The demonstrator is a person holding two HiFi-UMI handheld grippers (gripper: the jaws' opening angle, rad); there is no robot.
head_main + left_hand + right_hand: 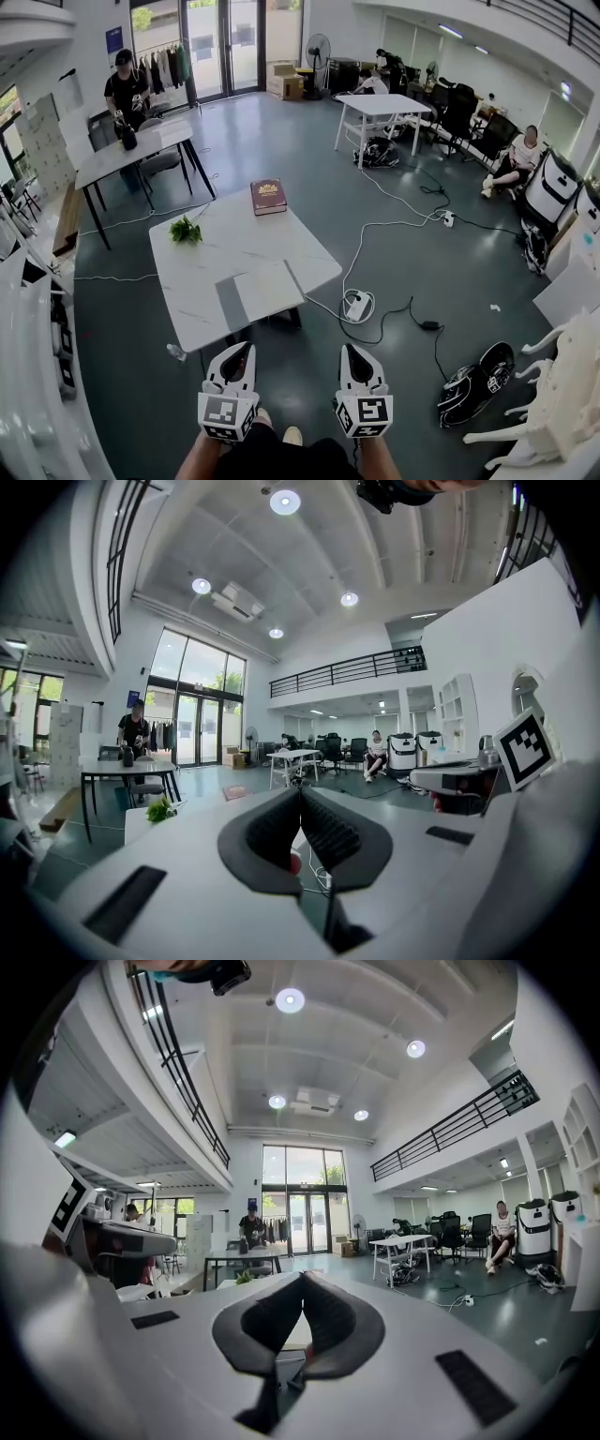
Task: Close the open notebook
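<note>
White notebook (267, 291) open on table (206, 246) — left claw (242, 350), right claw (352, 350) clenched, empty.

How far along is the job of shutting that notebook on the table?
Nothing is done yet: the notebook lies open at the table's near edge. The left tongs and right tongs are shut, empty and short of the table. Reaching it and folding it closed is all left.

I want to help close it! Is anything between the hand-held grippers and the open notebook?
Nothing visible. The open notebook lies at the near edge of the table, ahead of the left hand-held gripper and right hand-held gripper.
</note>
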